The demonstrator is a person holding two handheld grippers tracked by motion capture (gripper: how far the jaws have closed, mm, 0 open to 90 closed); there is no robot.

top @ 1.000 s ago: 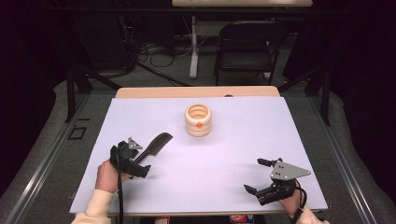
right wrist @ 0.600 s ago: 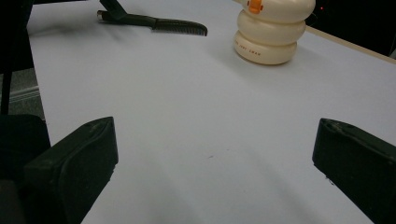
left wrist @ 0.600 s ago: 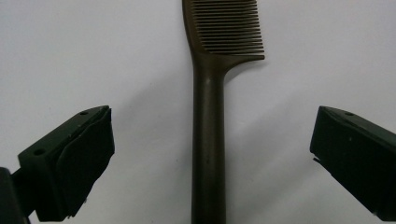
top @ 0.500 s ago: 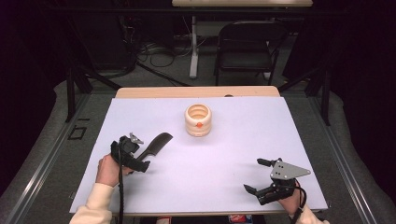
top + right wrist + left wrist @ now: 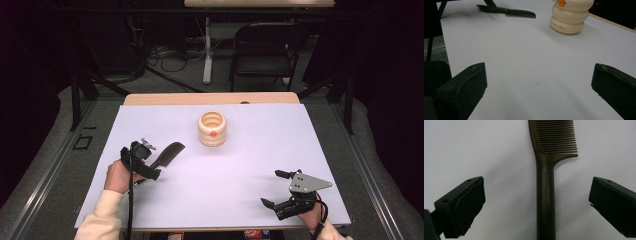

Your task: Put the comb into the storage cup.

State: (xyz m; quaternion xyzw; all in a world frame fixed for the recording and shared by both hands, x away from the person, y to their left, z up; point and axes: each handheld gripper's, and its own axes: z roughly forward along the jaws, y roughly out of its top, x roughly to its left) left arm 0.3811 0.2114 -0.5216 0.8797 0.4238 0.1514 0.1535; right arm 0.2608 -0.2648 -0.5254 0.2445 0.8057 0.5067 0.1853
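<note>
Your left gripper (image 5: 156, 167) sits over the near left part of the white table (image 5: 250, 200), and its jaws stand wide apart. In the left gripper view the dark brown comb (image 5: 545, 195) lies flat on the sheet between those jaws, its handle running straight up the middle of the gap and its teeth fanning off to one side at the far end. Neither pad touches the handle; bare white sheet shows on both sides of it. From the high view the comb (image 5: 167, 152) lies at a slant, its toothed end pointing away from you and toward the middle of the table, its handle end under your gripper.

Your right gripper (image 5: 274, 189) rests low at the near right corner of the table, well apart from the comb. Its jaws are also spread wide, with nothing between them but the plain sheet, as the right gripper view shows.

A cream ribbed container (image 5: 212, 128) stands upright near the middle of the table, farther from you than both grippers. It has stacked rounded rings and a small orange mark on the side that faces you. In the right gripper view there is small print on its lowest ring (image 5: 560, 27), which looks like lettering but is too small to read. The comb lies near it, clear of it.
</note>
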